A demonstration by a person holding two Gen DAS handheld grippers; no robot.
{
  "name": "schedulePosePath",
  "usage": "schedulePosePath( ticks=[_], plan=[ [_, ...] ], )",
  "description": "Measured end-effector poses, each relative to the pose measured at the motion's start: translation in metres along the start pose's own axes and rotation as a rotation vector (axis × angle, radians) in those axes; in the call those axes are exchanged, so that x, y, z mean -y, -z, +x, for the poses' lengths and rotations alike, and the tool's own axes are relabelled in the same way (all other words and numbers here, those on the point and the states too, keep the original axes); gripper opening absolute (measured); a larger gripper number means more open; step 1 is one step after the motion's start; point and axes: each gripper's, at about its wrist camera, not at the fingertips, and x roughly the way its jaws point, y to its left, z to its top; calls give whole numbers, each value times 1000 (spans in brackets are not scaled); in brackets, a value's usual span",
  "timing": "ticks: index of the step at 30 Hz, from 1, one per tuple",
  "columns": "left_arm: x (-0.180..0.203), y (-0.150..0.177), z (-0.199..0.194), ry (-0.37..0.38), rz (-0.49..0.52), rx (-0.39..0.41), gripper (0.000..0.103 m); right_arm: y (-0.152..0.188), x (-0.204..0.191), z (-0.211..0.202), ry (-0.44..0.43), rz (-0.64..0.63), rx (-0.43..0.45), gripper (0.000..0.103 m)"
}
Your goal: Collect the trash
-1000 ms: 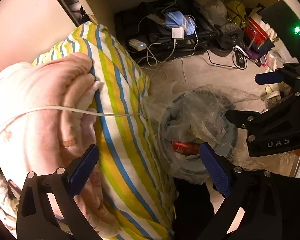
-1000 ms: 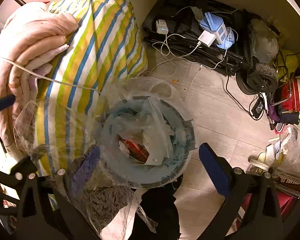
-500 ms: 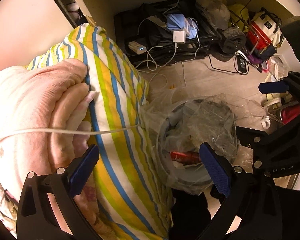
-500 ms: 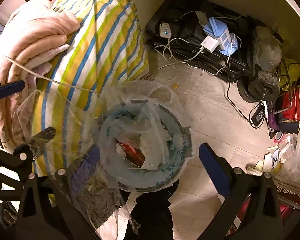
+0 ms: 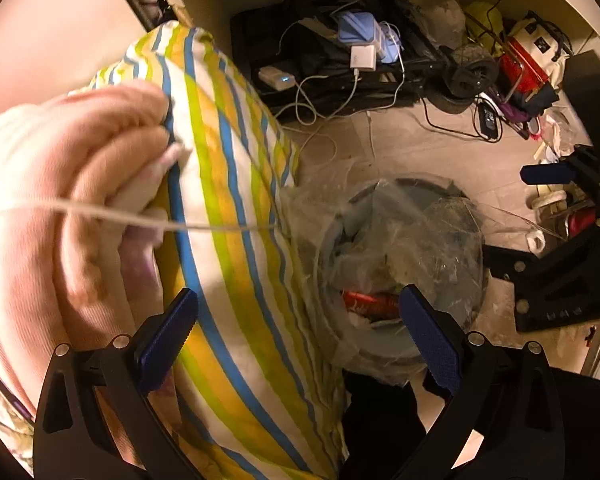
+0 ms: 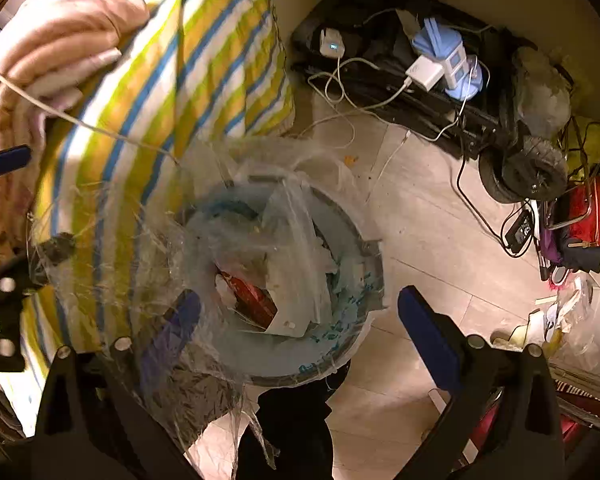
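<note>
**Both Claws Spread Over the Lined Bin; View Shifted Slightly**

1. Left claw: blue pads spread wide, nothing between them. It hangs over the gap between the striped pillow and the trash bin. Against the earlier frames, the bin sits a little farther right in this view and more of the floor shows beyond it.

2. Right claw: pads also spread wide. The left pad sits behind a fold of the clear plastic liner; the pictures do not settle whether the film is draped over that pad or only lies in front of it. No grip across the pads is visible. Compared with half a second ago, the bin stays near the centre of this view, with the framing almost unchanged.

3. Task items: the trash sits inside the bin, within the liner. A red package lies near the bottom among white paper scraps. Blue print runs along the liner edge; it is too small to read.

4. Beside the bin: the striped pillow touches the liner on one side. A pink blanket lies against the pillow, and a white cord crosses both.

5. Farther off: a white charger and cables lie on black bags by the wall. Lettering on the right claw body, seen from the left wrist view, is blurred in this frame.
</note>
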Motion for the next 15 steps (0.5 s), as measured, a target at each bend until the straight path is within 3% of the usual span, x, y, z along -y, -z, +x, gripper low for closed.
schedulePosePath(
  ticks=[7, 15],
  plan=[
    [1, 13, 7, 59, -37, 11, 97, 7, -7, 16, 10, -50, 14, 96],
    [20, 7, 9, 118, -4, 30, 97, 13, -14, 22, 23, -127, 28, 96]
  ],
)
